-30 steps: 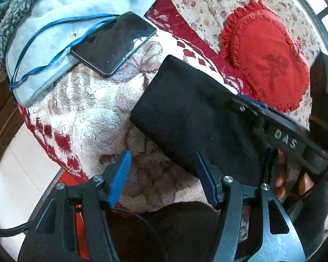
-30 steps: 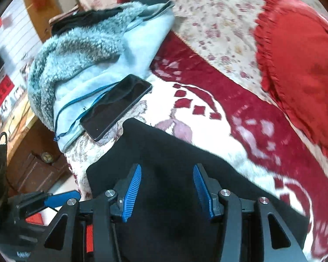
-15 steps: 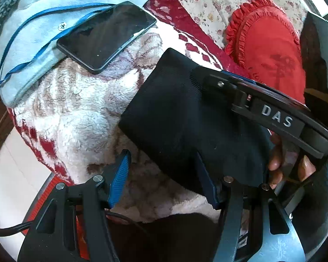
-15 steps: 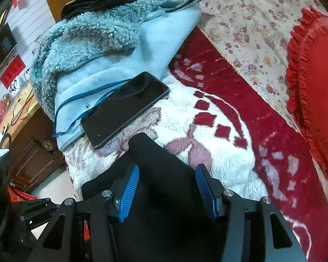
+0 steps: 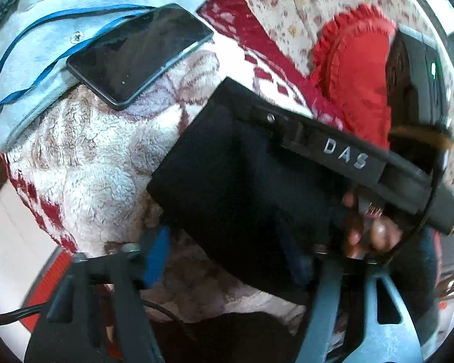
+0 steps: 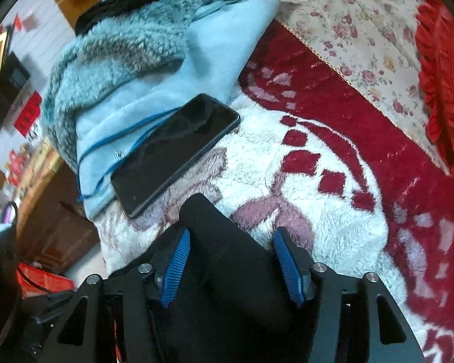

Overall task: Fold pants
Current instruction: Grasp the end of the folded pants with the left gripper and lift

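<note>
Since a second ago: right claw [image 6: 231, 261] slid along folded pants [image 5: 236, 181] toward phone [image 5: 139, 54].
Claws: both spread; left claw [image 5: 227, 260] too.
Meaning: likely smoothing, fold nearly finished.

This is a home, a lived-in bedroom or sitting room. A fleecy red-and-white blanket [image 6: 302, 157] lies beside a flowered sheet [image 6: 357, 21] and a frilled red heart cushion [image 5: 357, 69], with a blue fleece jacket [image 6: 142, 60] and a phone [image 6: 175, 151] dropped on top. Dark wooden furniture [image 6: 60, 230] and red paper decorations [image 6: 27, 115] stand by the wall.
</note>
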Available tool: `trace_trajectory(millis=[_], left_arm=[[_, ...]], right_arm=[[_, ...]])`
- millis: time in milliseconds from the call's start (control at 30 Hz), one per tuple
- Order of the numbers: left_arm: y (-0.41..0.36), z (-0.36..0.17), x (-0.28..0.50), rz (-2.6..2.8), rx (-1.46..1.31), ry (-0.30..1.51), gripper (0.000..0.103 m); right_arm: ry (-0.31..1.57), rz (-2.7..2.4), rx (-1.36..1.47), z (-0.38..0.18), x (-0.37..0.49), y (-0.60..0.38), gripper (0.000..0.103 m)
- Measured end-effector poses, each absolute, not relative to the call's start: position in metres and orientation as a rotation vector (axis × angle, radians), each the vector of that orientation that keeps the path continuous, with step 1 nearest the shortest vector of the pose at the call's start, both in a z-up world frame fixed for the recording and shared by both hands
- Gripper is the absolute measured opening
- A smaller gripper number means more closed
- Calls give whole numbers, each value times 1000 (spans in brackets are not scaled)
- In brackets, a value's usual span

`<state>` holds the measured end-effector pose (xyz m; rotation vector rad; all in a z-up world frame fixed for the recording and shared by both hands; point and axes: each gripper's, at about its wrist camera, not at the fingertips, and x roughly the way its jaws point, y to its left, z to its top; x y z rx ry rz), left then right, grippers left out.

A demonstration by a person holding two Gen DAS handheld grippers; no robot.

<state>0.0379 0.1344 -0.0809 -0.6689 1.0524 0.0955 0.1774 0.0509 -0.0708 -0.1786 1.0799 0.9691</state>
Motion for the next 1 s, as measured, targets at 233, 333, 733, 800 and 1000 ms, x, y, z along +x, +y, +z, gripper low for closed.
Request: trace_trajectory(millis=[233,333,733,800,1000], left_arm=[[128,-49,31,70,-610,954,17],[109,-19,23,12,-523,873,16],[21,7,16,-182,-302,848,15],[11,1,18,-202,-286,866,15],[-16,-14,9,-234,-224,913,15]], right_arm=[[1021,994,-121,-51,164,40,20],[971,1014,-25,-28,160,20,17],[883,760,226,16,137,-120,16],[890,672,287,13,133,-145,16],[934,692,447,13,119,-168,51]])
